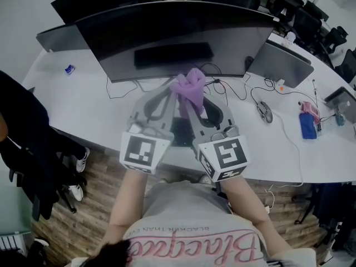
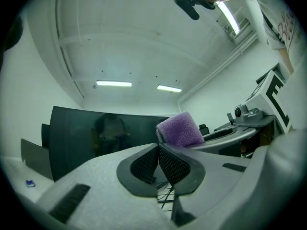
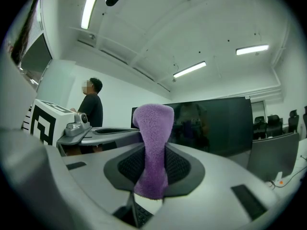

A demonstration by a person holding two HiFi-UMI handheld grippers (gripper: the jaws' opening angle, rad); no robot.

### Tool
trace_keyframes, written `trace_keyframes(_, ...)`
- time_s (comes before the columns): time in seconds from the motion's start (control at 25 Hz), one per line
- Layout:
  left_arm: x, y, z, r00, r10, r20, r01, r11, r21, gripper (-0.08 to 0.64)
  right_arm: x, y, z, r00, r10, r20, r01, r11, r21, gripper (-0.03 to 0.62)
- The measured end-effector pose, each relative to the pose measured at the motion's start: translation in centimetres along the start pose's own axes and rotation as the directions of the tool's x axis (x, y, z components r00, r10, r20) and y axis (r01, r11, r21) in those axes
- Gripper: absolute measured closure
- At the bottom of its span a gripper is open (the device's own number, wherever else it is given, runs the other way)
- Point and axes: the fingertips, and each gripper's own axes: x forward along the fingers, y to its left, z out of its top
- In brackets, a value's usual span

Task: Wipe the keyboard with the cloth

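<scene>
Both grippers are raised side by side over the front of the white desk (image 1: 78, 102), pointing up toward the monitor. My right gripper (image 1: 188, 96) (image 3: 152, 150) is shut on a purple cloth (image 1: 189, 88) (image 3: 152, 128), which bunches above the jaws and hangs below them. The left gripper (image 1: 169, 90) (image 2: 158, 150) is shut with nothing in it, its tip right beside the cloth (image 2: 180, 128). Part of the dark keyboard (image 1: 181, 131) shows on the desk between and under the two grippers; most of it is hidden.
A wide curved monitor (image 1: 178, 38) stands just behind the keyboard, with another screen (image 1: 58, 38) to its left and a grey one (image 1: 278, 64) to its right. Cables, a mouse (image 1: 265, 111) and a blue item (image 1: 307, 125) lie at right. A person (image 3: 91, 107) stands nearby.
</scene>
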Motion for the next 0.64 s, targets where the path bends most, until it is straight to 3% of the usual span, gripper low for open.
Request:
trace_keyframes(0.4,0.31,-0.17,-0.37,1.0,-0.006,-0.004,0.006,1.0,0.0,0.554,0.04,-0.35,-0.08,1.0,-0.009,-0.003,0.009,1.0,-0.005,0.505)
trace_keyframes(0.64,0.54,0.12,-0.3,1.0,0.002,-0.011,-0.002,0.999,-0.039,0.552,0.29,-0.52,0.16,1.0,-0.016,0.001,0.016,1.0,-0.006,0.505)
